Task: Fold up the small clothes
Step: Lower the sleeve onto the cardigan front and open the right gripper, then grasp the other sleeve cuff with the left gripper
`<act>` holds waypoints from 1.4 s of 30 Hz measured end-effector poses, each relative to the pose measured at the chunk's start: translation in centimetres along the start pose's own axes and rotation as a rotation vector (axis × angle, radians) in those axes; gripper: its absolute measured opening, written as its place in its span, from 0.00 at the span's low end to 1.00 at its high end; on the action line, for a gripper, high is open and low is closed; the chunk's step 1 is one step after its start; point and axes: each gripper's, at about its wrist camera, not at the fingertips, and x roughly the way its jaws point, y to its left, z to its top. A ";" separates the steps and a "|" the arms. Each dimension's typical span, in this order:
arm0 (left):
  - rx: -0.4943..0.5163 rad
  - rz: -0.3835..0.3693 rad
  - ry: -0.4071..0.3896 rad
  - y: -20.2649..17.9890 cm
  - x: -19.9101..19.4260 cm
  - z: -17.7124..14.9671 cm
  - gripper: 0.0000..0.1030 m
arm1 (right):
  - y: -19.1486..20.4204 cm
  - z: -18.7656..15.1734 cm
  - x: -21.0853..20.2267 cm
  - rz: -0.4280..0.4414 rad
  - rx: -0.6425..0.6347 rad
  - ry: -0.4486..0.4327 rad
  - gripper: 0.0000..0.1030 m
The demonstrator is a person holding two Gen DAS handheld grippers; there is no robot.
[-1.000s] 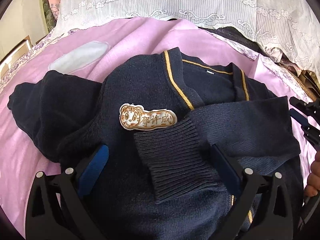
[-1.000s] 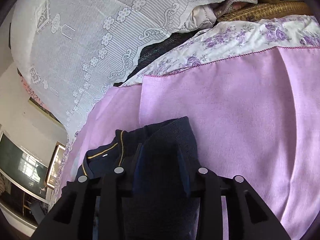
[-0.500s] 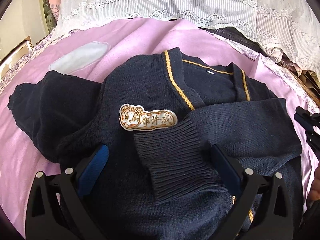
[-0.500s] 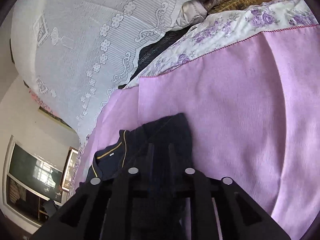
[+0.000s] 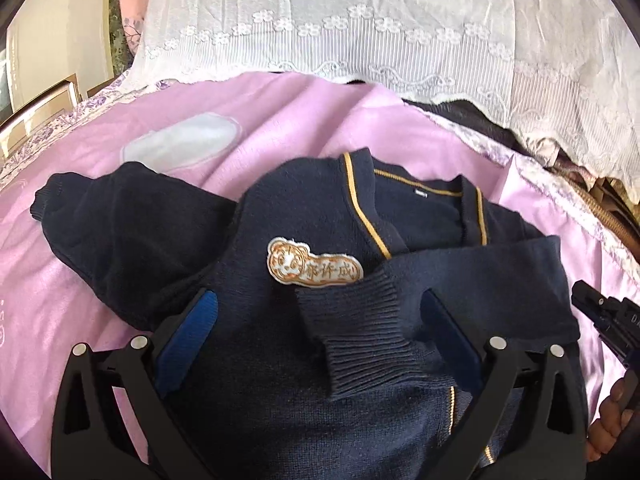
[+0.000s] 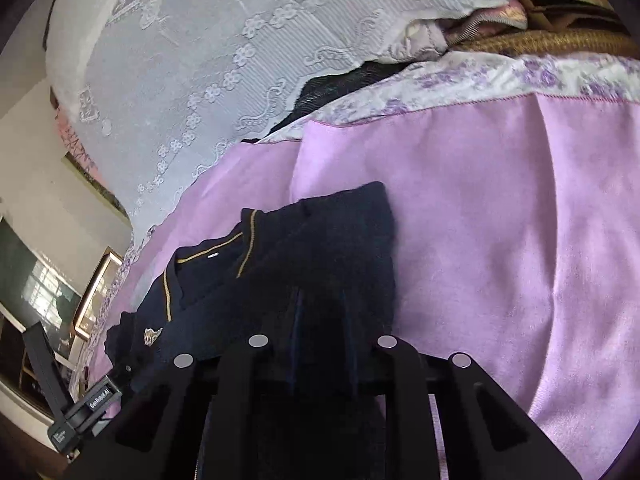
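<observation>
A small navy knit cardigan point(image 5: 320, 216) with yellow trim and a cream tiger name patch point(image 5: 314, 266) lies on the pink sheet point(image 5: 280, 120). One sleeve is folded across its chest, with the ribbed cuff point(image 5: 360, 344) between my left fingers. The other sleeve point(image 5: 112, 224) lies spread to the left. My left gripper point(image 5: 320, 316) is open just above the cardigan and holds nothing. My right gripper point(image 6: 320, 312) has its fingers close together over the cardigan's right edge point(image 6: 340, 248); whether cloth is pinched is hidden. It also shows in the left wrist view point(image 5: 604, 312).
A white lace cover point(image 5: 380, 20) drapes the headboard behind the bed. A pale patch point(image 5: 184, 146) marks the sheet at far left. A floral border point(image 6: 480, 80) and a woven mat point(image 6: 560, 44) lie at the bed's right side.
My left gripper has risen and drawn back a little, so the cardigan sits lower in view. The right gripper has pulled back along the cardigan's right edge, with its fingers closer than one second ago.
</observation>
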 end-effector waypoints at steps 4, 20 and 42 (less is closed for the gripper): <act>0.023 0.029 0.151 -0.4 3.3 -0.3 0.96 | 1.3 -1.0 2.0 -0.041 -0.083 0.093 0.30; 0.067 0.053 0.135 -1.1 2.6 -0.6 0.96 | 6.7 -4.4 2.9 -0.150 -0.310 0.120 0.61; -0.715 -0.236 0.058 30.7 -0.5 -0.3 0.96 | 5.1 -5.5 -3.2 0.057 -0.082 -0.071 0.67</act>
